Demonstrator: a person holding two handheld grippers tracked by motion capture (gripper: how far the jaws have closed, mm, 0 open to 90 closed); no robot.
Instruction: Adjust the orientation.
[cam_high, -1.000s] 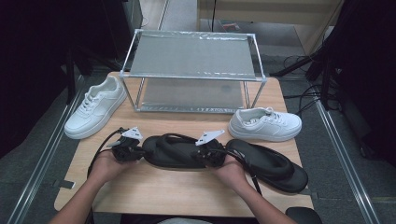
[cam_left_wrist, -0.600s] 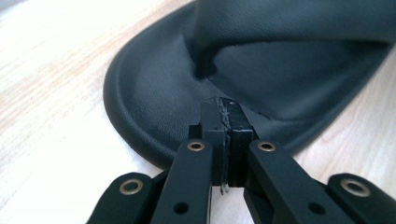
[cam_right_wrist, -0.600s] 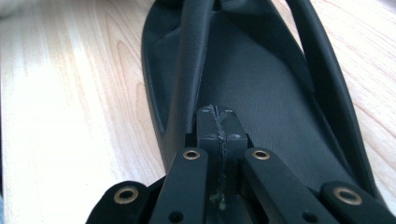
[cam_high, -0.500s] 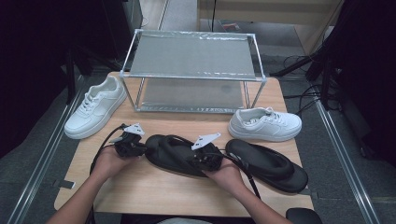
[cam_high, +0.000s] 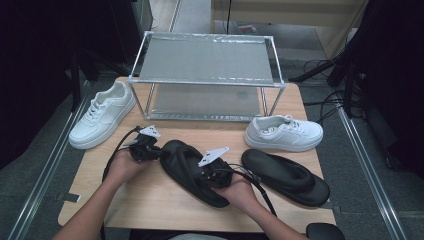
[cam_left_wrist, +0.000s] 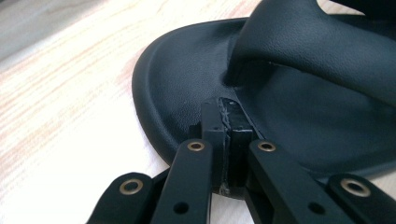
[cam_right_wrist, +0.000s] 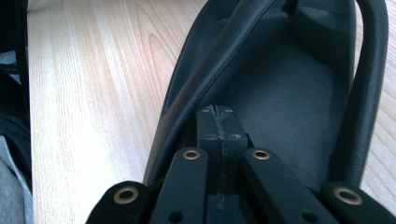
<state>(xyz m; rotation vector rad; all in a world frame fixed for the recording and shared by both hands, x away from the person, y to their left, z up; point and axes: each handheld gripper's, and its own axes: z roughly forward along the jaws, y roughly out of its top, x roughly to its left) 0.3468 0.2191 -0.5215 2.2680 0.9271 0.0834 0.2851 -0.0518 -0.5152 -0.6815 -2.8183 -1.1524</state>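
Observation:
A black flip-flop (cam_high: 186, 165) lies diagonally on the wooden table (cam_high: 150, 200), toe end to the far left. My left gripper (cam_high: 159, 152) is at that toe end. In the left gripper view its jaws are shut together, the left gripper (cam_left_wrist: 226, 109) resting on the flip-flop's (cam_left_wrist: 177, 88) rim beside the strap. My right gripper (cam_high: 212, 176) sits over the heel end. In the right gripper view the right gripper (cam_right_wrist: 219, 116) is shut too, tips on the flip-flop's (cam_right_wrist: 289, 102) footbed between the straps. I see nothing pinched between either pair of pads.
A second black flip-flop (cam_high: 285, 175) lies at the right front. One white sneaker (cam_high: 100, 120) sits at the left edge, another white sneaker (cam_high: 282, 134) right of centre. A two-tier metal rack (cam_high: 207, 60) stands at the back of the table.
The flip-flop has turned from lying across the table to a diagonal and shifted left. My left hand moved left and slightly away; my right hand moved left and nearer the front edge.

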